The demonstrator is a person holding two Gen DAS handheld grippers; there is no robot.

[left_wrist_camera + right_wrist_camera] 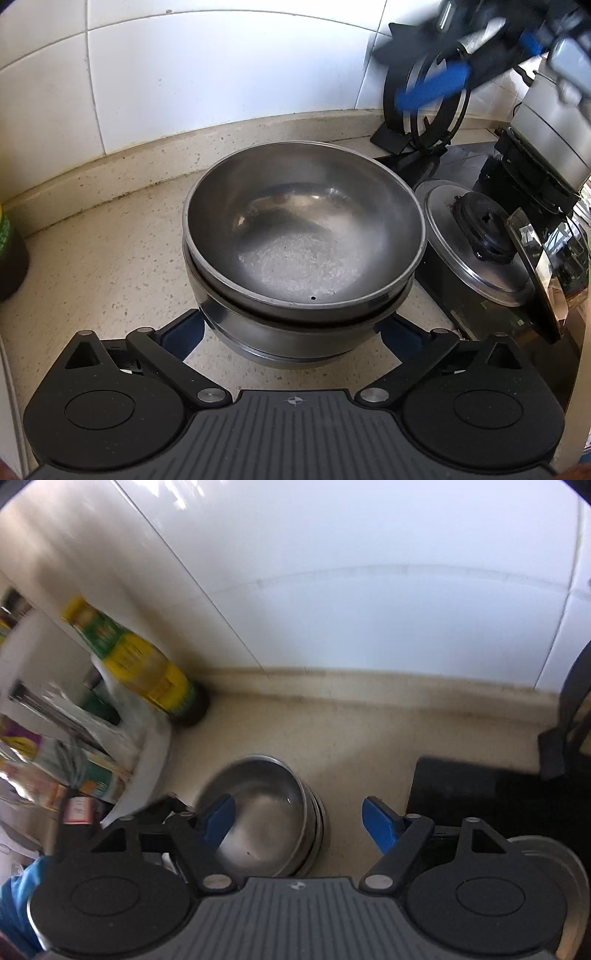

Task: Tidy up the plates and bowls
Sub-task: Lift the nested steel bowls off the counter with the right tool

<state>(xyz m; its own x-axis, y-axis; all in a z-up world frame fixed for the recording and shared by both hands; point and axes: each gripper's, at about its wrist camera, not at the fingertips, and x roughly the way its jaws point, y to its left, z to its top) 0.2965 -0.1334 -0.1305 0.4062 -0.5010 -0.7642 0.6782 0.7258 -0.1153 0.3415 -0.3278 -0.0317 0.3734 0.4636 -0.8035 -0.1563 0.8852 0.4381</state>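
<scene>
1. The stack of steel bowls [303, 236] sits on the speckled countertop [110, 251], near the tiled wall [184, 74], mouths facing up and nested one inside another. The top bowl [258, 812] holds nothing solid; only a dull film and a small dark speck show on its floor. Being round, the stack has no long axis to speak of.
2. Your left gripper [291, 328] is spread wide, its blue pads reaching either side of the lowest bowl's base; whether they touch the steel, you cannot tell.
3. Your right gripper [299, 819] hangs above the stack, fingers parted and grasping nothing. In the left wrist view it shows as a blurred shape at upper right [436, 85].
4. Just to the right of the stack lies a steel lid with a black knob [480, 236], close to the bowls' rim, on a dark stovetop [461, 786].
5. Behind the lid a black wire rack [424, 122] stands upright against the wall.
6. To the left of the stack stands a yellow-green oil bottle [147, 672] at the wall, with a crowd of packets and bags [55, 757] beside it.
</scene>
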